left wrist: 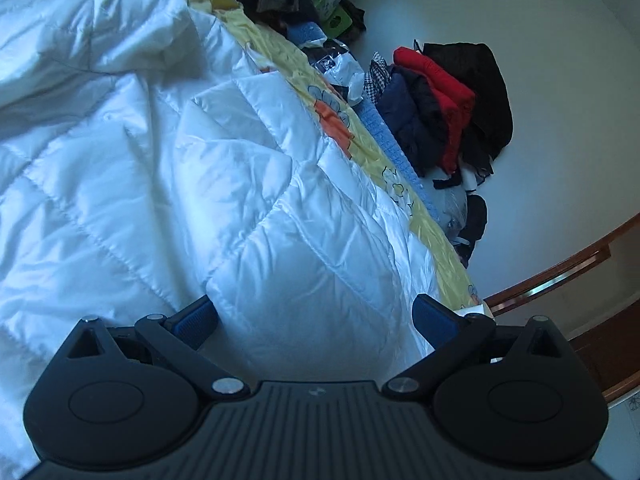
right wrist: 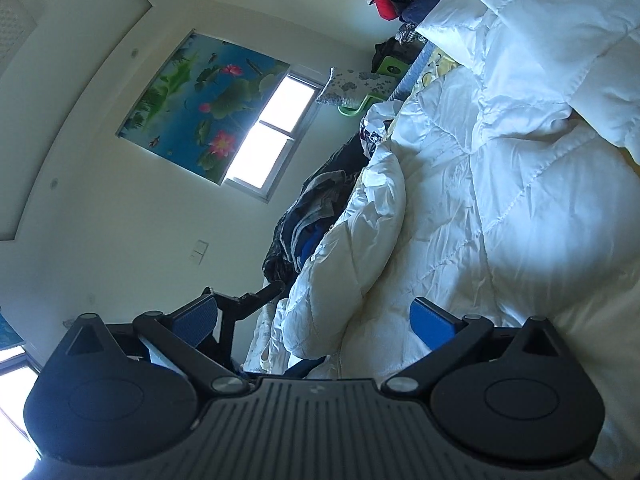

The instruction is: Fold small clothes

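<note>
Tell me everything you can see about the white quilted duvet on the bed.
The white duvet is puffy and glossy-looking, stitched into large quilted panels and heavily creased. It lies rumpled and bunched rather than flat, with a thick fold heaped along one side. It covers most of the yellow floral sheet, which shows along its edge. Dark clothes are piled beyond that edge. Both grippers are open above it, holding nothing.

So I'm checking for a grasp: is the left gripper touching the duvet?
Cannot tell. In the left wrist view the left gripper, jaws open, frames the duvet; no plain gap or contact.
</note>
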`<state>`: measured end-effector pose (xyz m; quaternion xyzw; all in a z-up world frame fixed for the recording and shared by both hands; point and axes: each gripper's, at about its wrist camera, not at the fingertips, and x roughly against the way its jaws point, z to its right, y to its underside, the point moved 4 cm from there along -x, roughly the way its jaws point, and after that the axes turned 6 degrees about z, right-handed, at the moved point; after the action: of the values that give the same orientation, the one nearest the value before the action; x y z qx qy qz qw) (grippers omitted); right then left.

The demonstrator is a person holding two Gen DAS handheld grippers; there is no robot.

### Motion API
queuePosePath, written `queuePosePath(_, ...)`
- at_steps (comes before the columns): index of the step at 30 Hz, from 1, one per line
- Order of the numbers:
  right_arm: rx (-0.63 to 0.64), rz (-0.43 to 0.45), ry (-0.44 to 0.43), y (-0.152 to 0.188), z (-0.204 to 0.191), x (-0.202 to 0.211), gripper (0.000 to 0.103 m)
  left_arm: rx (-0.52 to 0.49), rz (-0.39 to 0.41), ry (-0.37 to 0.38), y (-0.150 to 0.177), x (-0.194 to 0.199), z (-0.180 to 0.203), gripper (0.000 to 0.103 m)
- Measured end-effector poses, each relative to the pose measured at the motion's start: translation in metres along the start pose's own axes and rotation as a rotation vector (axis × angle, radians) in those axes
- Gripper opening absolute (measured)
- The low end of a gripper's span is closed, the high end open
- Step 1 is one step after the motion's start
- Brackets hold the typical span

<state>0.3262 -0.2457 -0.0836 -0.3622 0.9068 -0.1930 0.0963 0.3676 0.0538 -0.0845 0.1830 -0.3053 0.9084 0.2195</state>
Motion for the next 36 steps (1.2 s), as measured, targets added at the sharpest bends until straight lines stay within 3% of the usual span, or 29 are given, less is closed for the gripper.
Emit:
queuePosePath(8,0.044,-0.016,0.020,0.004,-0.004,-0.002,0.103,-0.055,0.046,0.014,0.000,-0.005,0.001,0.103)
queuePosePath(10,0.057,-0.020,0.023,0.005,-0.005,-0.003,0.103,-0.067,0.057,0.021,-0.001,-0.001,0.002,0.088)
queuePosePath(11,0.059,-0.021,0.023,0.005,-0.006,-0.004,0.103,-0.087,0.052,0.014,-0.001,0.000,0.004,0.056)
queuePosePath(12,0.059,-0.020,0.023,0.005,-0.006,-0.004,0.103,-0.105,0.028,-0.008,-0.001,0.001,0.005,0.042)
queuePosePath(13,0.055,-0.018,0.021,0.005,-0.005,-0.004,0.103,-0.109,0.015,-0.024,-0.001,0.002,0.005,0.039)
queuePosePath(14,0.049,-0.015,0.018,0.005,-0.004,-0.003,0.103,-0.121,0.017,-0.028,-0.001,0.005,0.007,0.022)
queuePosePath(15,0.041,-0.012,0.014,0.004,-0.004,-0.003,0.103,-0.141,0.023,-0.031,-0.001,0.010,0.009,0.016)
queuePosePath(19,0.023,-0.004,0.005,0.003,-0.001,-0.001,0.103,-0.149,0.023,0.015,-0.009,0.031,0.016,0.012)
queuePosePath(21,0.023,-0.006,0.004,0.003,-0.001,-0.001,0.103,-0.205,0.028,-0.010,-0.010,0.036,0.019,0.012)
queuePosePath(23,0.022,-0.011,-0.002,0.003,0.000,-0.002,0.103,-0.254,-0.036,-0.100,-0.009,0.021,0.009,0.012)
queuePosePath(24,0.019,-0.012,-0.004,0.003,0.000,-0.002,0.103,-0.220,-0.068,-0.160,-0.009,0.014,-0.003,0.012)
queuePosePath(26,0.010,-0.012,-0.008,0.002,0.001,-0.002,0.103,-0.188,-0.112,-0.169,-0.008,0.010,-0.016,0.013)
queuePosePath(28,0.006,-0.015,-0.011,0.001,0.003,-0.002,0.103,-0.196,-0.094,-0.179,-0.010,0.014,-0.015,0.018)
queuePosePath(29,0.006,-0.016,-0.011,0.001,0.003,-0.002,0.103,-0.190,-0.079,-0.186,-0.011,0.020,-0.013,0.028)
queuePosePath(31,0.008,-0.017,-0.008,0.001,0.002,-0.002,0.103,-0.219,-0.038,-0.180,-0.008,0.036,-0.002,0.061)
queuePosePath(32,0.008,-0.015,-0.006,0.000,0.002,-0.002,0.103,-0.246,0.017,-0.163,-0.004,0.047,0.004,0.086)
queuePosePath(33,0.006,-0.011,-0.002,-0.001,0.001,-0.001,0.103,-0.279,0.097,-0.139,0.002,0.060,0.010,0.099)
queuePosePath(36,0.020,0.035,0.032,-0.009,-0.008,0.010,0.103,-0.427,0.303,-0.076,0.030,0.088,0.025,0.103)
